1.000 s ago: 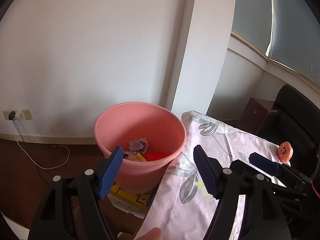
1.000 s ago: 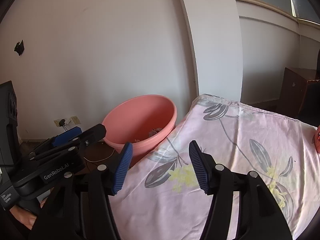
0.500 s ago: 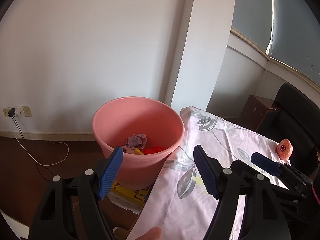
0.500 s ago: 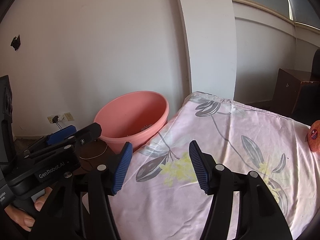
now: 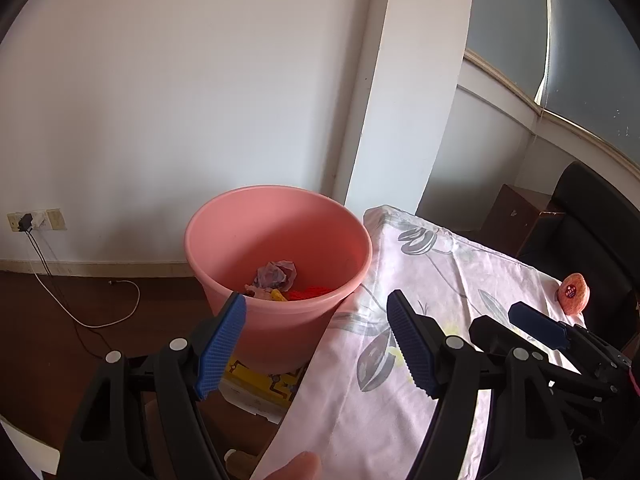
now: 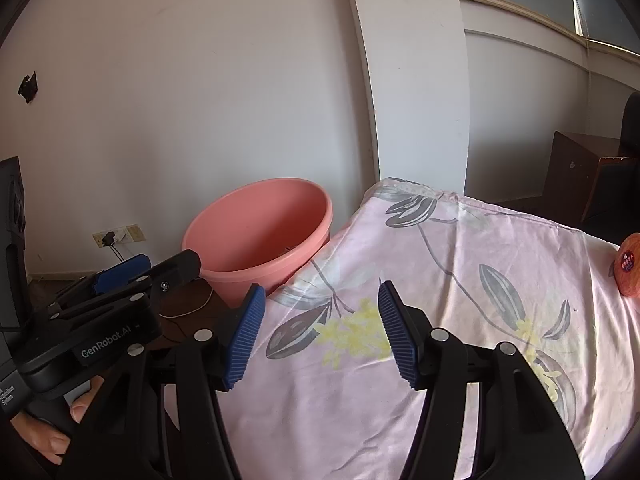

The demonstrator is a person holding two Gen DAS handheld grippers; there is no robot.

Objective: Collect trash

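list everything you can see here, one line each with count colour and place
bucket: 1, pink, on the floor beside the table's left edge
trash in bucket: several pieces, purple-grey, yellow, red, at its bottom
tablecloth: 1, pale pink with grey and yellow flowers, over the table
wrapped fruit: 1, orange with a red sticker, far right edge of the cloth
yellow box: 1, under the bucket
wall socket with cable: 1, black plug, low on the wall
chair: 1, black, behind the table
left gripper: 1, black with blue pads, open
right gripper: 1, same colours, open
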